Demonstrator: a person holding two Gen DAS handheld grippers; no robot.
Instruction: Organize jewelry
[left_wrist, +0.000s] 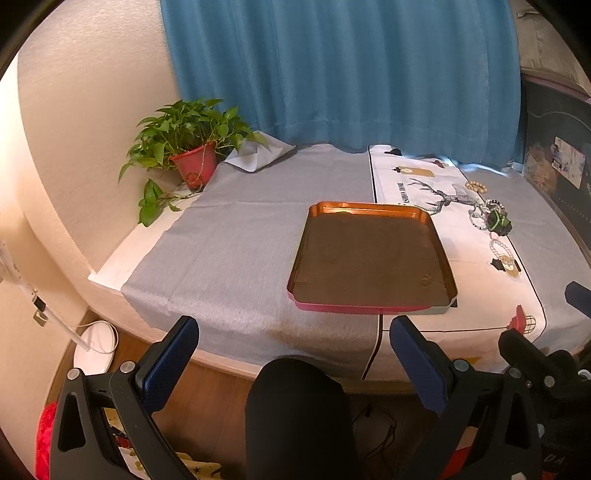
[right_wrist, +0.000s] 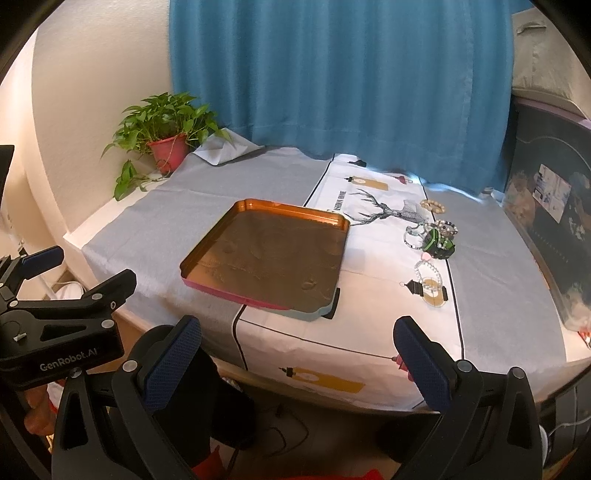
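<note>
1 tray (right_wrist: 221, 236), 1 potted plant (right_wrist: 162, 133), 2 grippers, approx. 5 bracelets (right_wrist: 434, 236).

A domestic room is indicated by the blue curtain (left_wrist: 332, 74) hung beyond the cloth-covered counter (left_wrist: 240, 236) and the potted plant (left_wrist: 188, 147) seen far left of the claw.

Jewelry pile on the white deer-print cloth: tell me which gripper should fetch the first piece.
Right. The bead bracelets lie right of the copper tray, on the right gripper's side; the left gripper would have to cross the tray. Both are open and empty.
</note>
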